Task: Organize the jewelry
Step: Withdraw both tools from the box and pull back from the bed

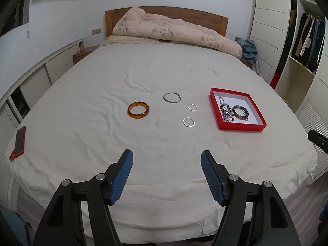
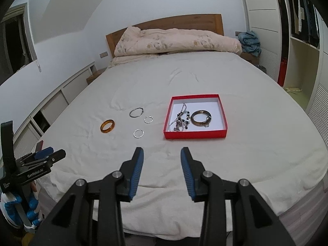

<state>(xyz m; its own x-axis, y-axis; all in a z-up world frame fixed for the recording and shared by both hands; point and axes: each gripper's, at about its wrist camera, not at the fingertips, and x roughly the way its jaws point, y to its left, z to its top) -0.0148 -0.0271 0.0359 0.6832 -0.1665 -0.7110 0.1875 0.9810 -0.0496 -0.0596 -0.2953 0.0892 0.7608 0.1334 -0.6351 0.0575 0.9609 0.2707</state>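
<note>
On the white bed sheet lie an amber bangle, a thin grey bangle and two small silver rings. To their right a red tray holds a brown bangle and a tangle of beaded chains. My left gripper hangs open over the bed's near edge with nothing between its fingers. My right gripper is also open and empty, short of the tray.
A red-cased phone lies at the bed's left edge. A folded quilt is heaped against the wooden headboard. A wardrobe with hanging clothes stands right, low cabinets left. The left gripper's body and a gloved hand show at the right view's left.
</note>
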